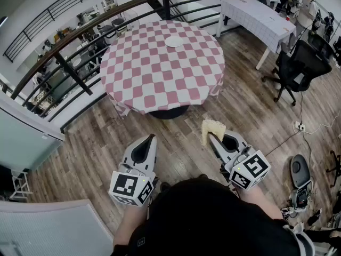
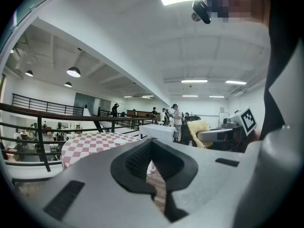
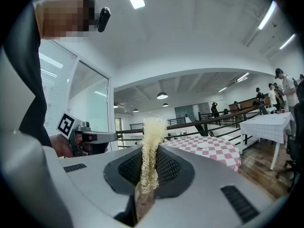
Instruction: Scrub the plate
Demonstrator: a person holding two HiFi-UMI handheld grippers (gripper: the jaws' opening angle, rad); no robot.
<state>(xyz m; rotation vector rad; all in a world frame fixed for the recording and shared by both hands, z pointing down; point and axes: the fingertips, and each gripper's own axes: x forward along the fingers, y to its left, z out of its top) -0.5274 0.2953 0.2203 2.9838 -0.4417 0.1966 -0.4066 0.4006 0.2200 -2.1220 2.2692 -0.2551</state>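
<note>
Head view: the small white round plate (image 1: 173, 41) lies well ahead of both hand-held grippers. It sits on the far part of a round desk draped in a pink-and-white checked cloth (image 1: 160, 81), with bare wooden floor between. It lines up roughly between the two, so neither is clearly nearer. The right hand-held gripper (image 1: 212, 138) pinches a pale yellow fibrous scrubbing pad (image 1: 212, 129), which stands up from its tips. The left hand-held gripper (image 1: 152, 138) carries nothing.

Left gripper view: its jaws are pressed together and empty. The plate (image 2: 119, 141) lies far beyond, slightly left of the tips.

Right gripper view: the jaws clamp the pad (image 3: 153, 132), and the plate (image 3: 203, 146) lies ahead to the right. It looks flat and plain; any dirt is too small to tell.
</note>
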